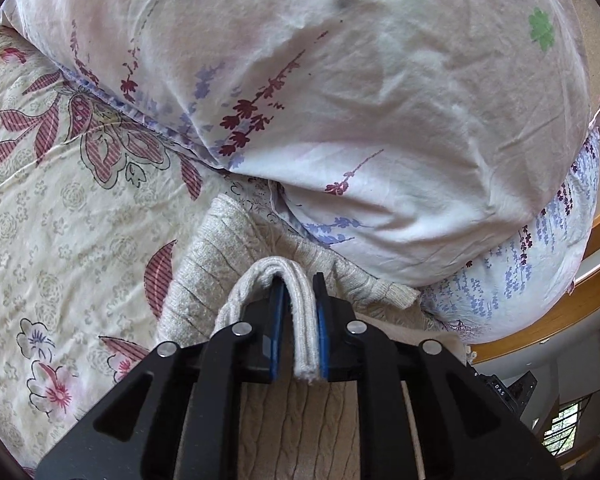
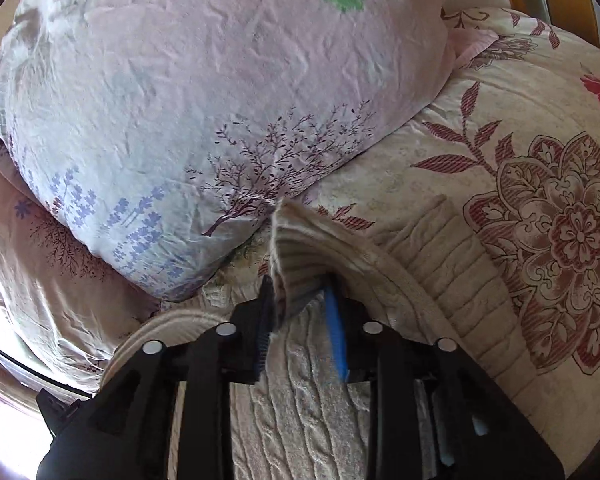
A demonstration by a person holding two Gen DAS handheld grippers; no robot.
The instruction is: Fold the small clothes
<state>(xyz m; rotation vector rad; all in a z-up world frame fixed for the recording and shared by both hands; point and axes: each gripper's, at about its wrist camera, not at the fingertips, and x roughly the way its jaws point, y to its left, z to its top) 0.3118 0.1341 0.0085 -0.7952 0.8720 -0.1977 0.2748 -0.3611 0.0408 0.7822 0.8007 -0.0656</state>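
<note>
Lying on a floral bedspread (image 1: 52, 208), a beige knit sweater (image 1: 300, 432) sits just near of a pale pillow (image 1: 340, 92) printed with purple sprigs and a green clover. The left gripper (image 1: 298, 312) has a thick folded edge of the sweater between its blue pads; the fold arches over the left finger and rests against the right pad, with a gap showing on its left, so the jaws stand narrowly parted rather than clamped. In the right wrist view, the right gripper (image 2: 300, 312) stands wider, a ribbed cuff (image 2: 296, 264) rising between its fingers and leaning on the left one. Behind the cuff, the pillow (image 2: 204, 92) fills the far left and the bedspread (image 2: 520, 208) the right.
</note>
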